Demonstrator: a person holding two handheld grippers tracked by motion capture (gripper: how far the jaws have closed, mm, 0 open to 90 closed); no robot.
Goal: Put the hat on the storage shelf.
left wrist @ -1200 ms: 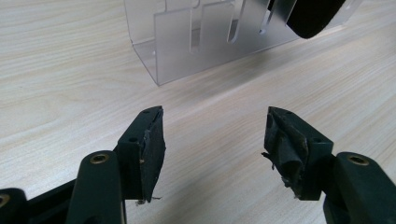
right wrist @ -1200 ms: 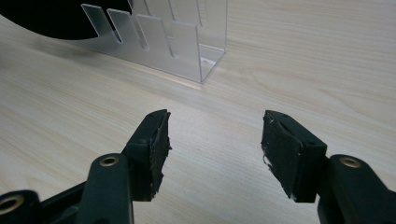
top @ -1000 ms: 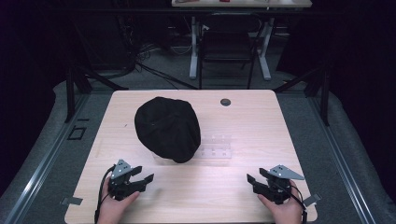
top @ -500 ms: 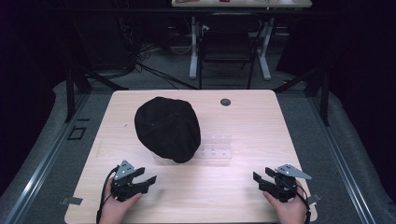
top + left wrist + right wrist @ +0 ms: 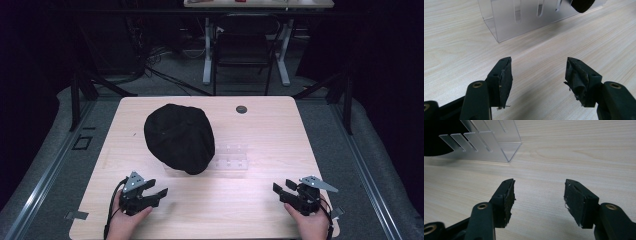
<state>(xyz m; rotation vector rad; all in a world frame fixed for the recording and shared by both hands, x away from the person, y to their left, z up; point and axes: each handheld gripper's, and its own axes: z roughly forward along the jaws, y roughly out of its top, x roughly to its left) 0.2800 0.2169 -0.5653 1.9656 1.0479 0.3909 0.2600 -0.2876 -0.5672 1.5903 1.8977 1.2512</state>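
Wooden table (image 5: pixel 260 135), dark room | black cap (image 5: pixel 179 137) sat mid-table over clear slotted rack (image 5: pixel 231 157), its right part bare | my left gripper (image 5: pixel 156 193) at near left edge, jaws apart, empty | my right gripper (image 5: pixel 281 188) at near right, jaws apart, empty | cap and rack ahead, between both, well apart

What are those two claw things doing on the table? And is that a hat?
A person holds tongs in each hand at the near edge of the table. The left tongs and the right tongs are both open and hold nothing. Ahead of them a black cap lies partly on a clear plastic rack in the middle of the table. Nothing has been picked up yet; both tongs point toward the rack and the cap.
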